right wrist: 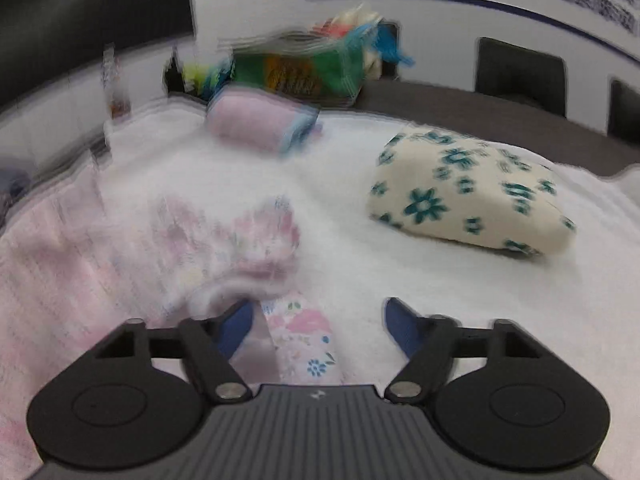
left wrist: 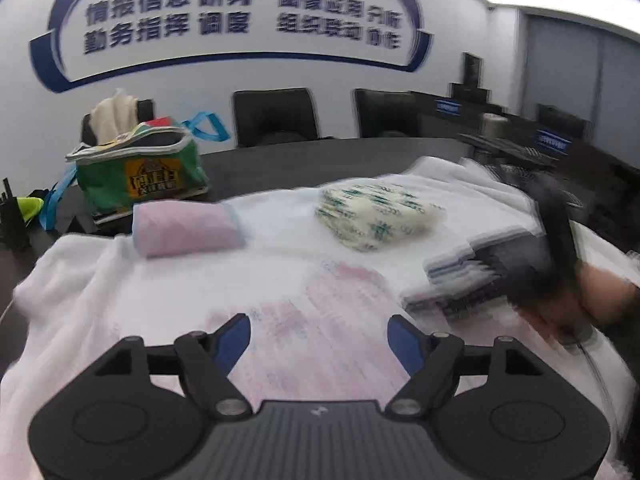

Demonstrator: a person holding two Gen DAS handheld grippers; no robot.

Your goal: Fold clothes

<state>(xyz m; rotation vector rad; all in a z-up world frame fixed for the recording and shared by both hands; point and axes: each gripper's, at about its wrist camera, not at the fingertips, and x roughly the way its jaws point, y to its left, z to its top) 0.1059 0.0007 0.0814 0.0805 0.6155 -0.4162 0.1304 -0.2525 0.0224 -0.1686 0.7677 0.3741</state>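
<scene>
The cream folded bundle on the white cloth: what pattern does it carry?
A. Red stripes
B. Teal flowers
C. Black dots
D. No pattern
B: the cream folded bundle is printed with teal flower shapes, clearest in the right wrist view; it lies on the white cloth.

wall: white, blue lettering | chairs: black, behind dark table | light: bright ceiling strip
</scene>
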